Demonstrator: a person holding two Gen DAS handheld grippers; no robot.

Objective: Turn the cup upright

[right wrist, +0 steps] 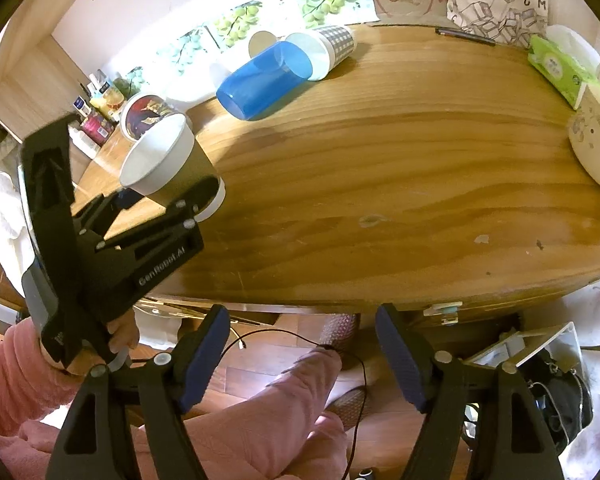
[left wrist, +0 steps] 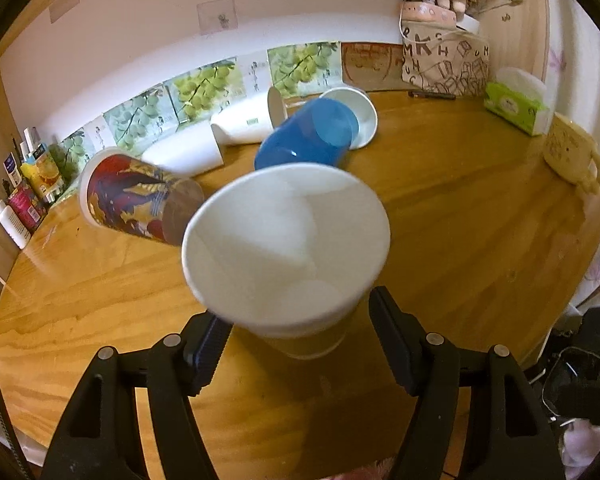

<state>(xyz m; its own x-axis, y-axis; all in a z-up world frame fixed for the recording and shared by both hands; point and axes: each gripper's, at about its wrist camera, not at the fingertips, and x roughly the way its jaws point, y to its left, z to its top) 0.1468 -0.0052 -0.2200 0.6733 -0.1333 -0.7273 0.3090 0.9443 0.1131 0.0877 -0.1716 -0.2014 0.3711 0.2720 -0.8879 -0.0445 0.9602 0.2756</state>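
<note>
Presently we note the printed red cup (left wrist: 140, 196) lying on its side near the table's (left wrist: 460, 216) left edge, with two white cups (left wrist: 188, 152) on their sides behind it toward the far edge. At centre, the brown-sleeved paper cup (left wrist: 286, 248) stands upright near the front edge, mouth up. Our left gripper (left wrist: 300, 344) brackets its base; the left pad appears at the cup wall, the right finger (left wrist: 392, 344) stands just clear, so the jaws look slightly parted and not pressing. Behind it a blue tumbler (left wrist: 308, 136) lies on its side against a checked paper cup (right wrist: 328, 48). Our right gripper (right wrist: 302, 356) hovers off the front edge, jaws moderately wide, nothing between them. A green tissue pack (left wrist: 516, 106) sits at the far right corner.
</note>
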